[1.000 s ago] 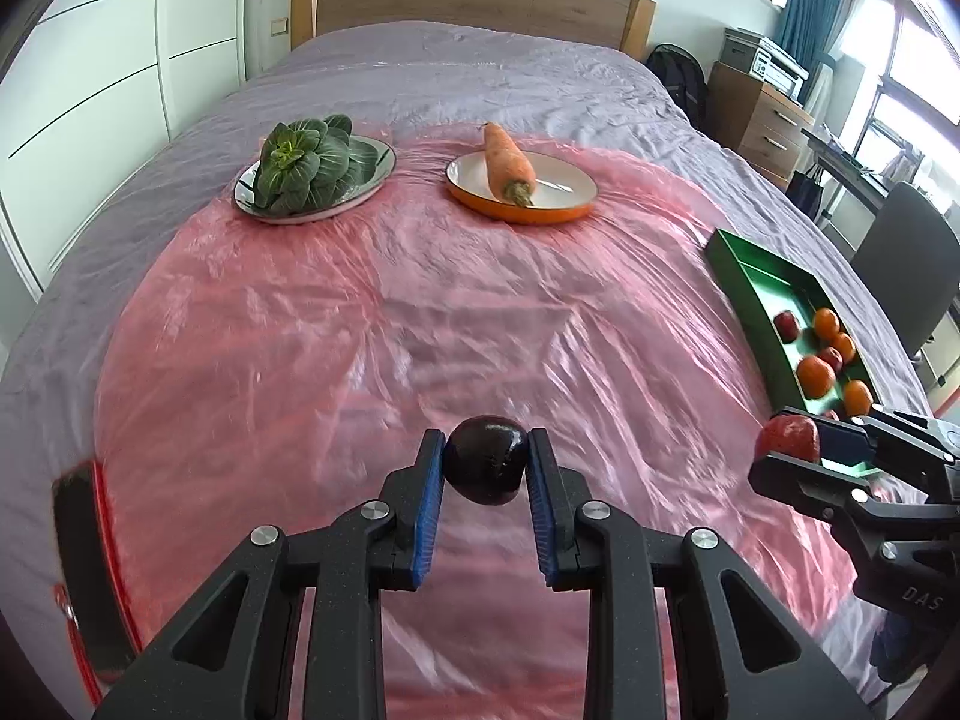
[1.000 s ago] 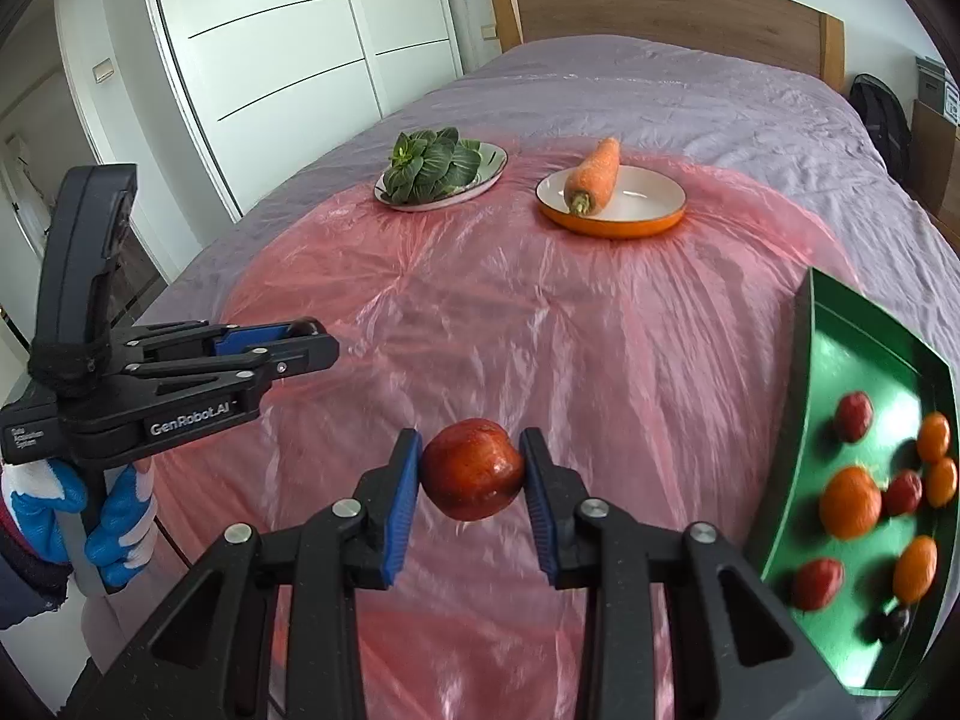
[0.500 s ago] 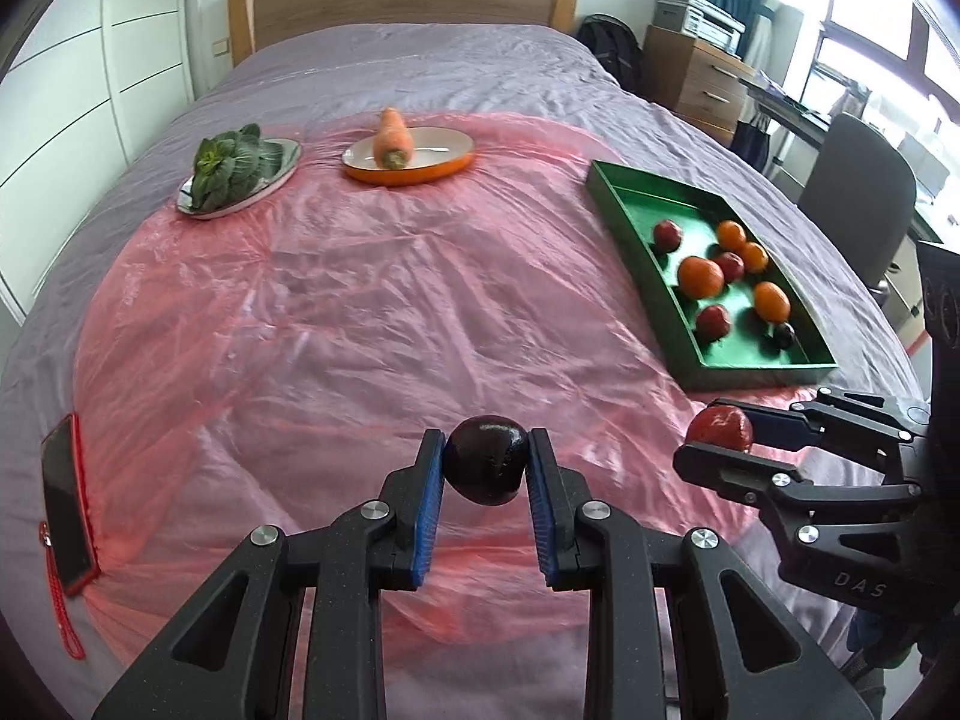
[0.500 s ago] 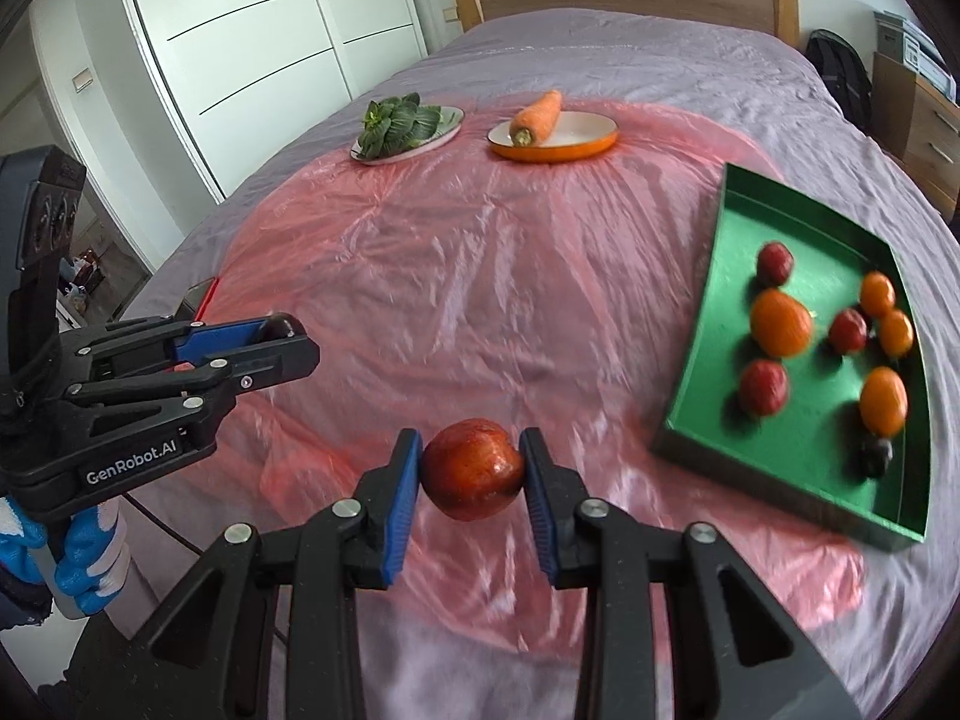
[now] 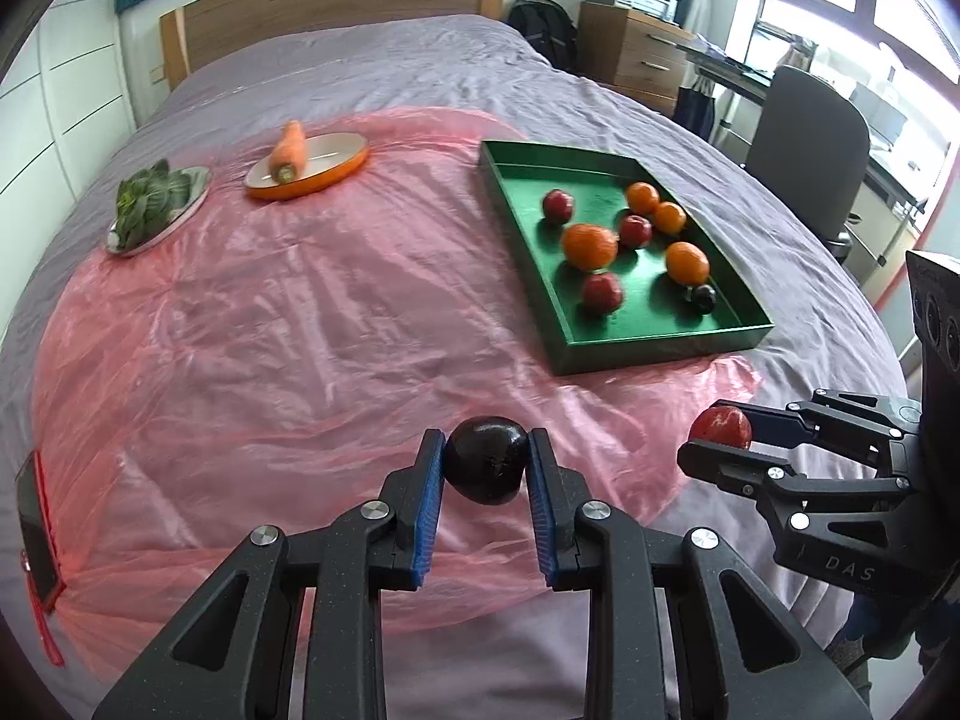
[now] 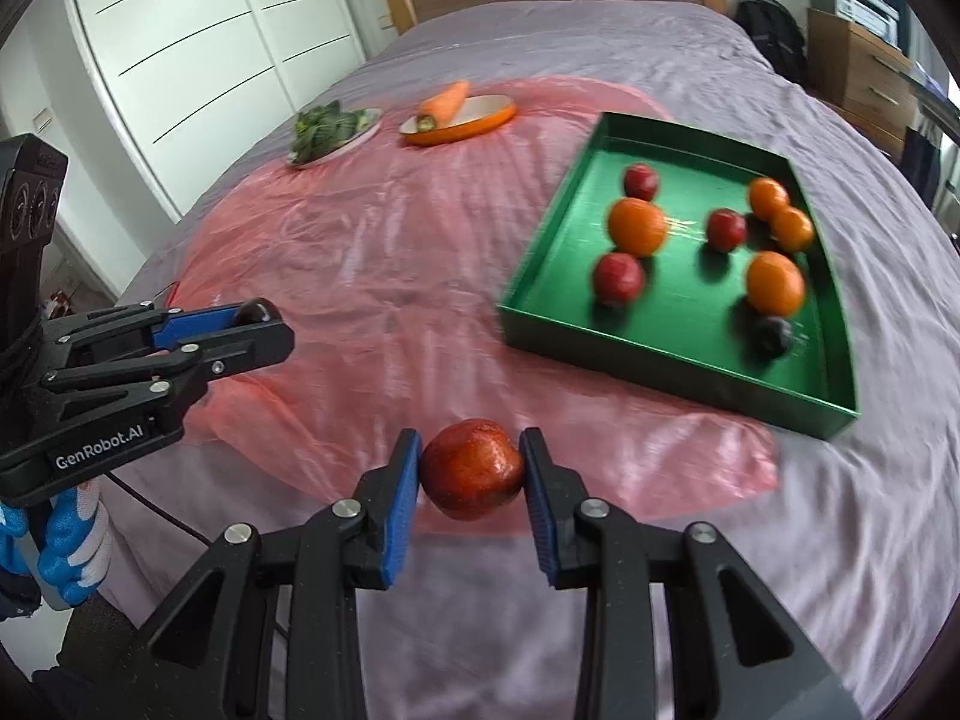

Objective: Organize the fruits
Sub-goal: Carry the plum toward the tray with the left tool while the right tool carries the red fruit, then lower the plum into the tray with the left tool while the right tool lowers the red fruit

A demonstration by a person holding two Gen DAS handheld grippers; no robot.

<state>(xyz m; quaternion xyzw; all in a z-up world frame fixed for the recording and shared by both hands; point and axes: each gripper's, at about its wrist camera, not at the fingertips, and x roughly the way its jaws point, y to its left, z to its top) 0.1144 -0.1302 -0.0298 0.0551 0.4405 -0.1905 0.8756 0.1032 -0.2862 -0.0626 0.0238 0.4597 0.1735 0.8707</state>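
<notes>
A: Look through your left camera first. Your left gripper (image 5: 486,468) is squeezing a dark plum (image 5: 486,467) between its blue fingers (image 5: 429,510). It hangs over the pink plastic sheet (image 5: 300,324), not yet over the green tray (image 5: 642,348).

B: What could go wrong?

A: The plum is round and smooth. If you tip or bump it, I think it could slip out and roll off the bed (image 5: 372,54). The tray's near wall stands up too, so lift over it. Fruit already sits inside: oranges (image 5: 589,247) and red ones (image 5: 602,291). Drop yours in a bare spot, or it may knock them.

B: And the right camera?

A: Your right gripper (image 6: 472,469) is clamped on a red apple (image 6: 472,468), near the edge of the sheet. The tray (image 6: 672,363) is ahead and to the right. Your two grippers are close, so they could bump. The carrot plate (image 6: 462,120) and greens plate (image 6: 333,135) are far back, out of the way.
</notes>
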